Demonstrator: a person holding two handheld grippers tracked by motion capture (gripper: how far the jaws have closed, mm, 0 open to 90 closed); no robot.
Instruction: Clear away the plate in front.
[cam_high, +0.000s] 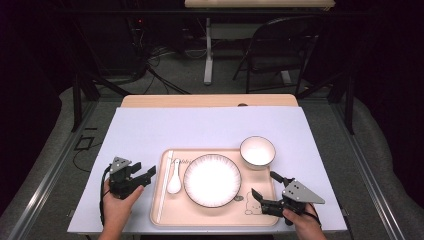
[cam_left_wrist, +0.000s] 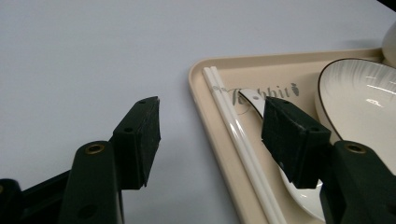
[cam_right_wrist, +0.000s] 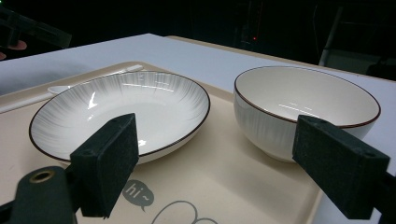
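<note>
At the tray's (cam_high: 165, 210) left edge, the left gripper (cam_left_wrist: 210, 135) stands spread, empty, its jaws straddling the chopsticks (cam_left_wrist: 240, 140) that lie just inside the rim, beside the spoon (cam_high: 174, 181). Chopsticks judged light, stiff, glossy, liable to slip or roll; grip both together mid-length. Right gripper (cam_right_wrist: 229, 163) spread, empty, facing plate (cam_right_wrist: 121, 109) and bowl (cam_right_wrist: 306, 105).

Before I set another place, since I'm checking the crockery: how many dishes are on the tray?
2: a plate in the tray's middle, and a bowl at its far right corner. Nothing seems hidden.
</note>
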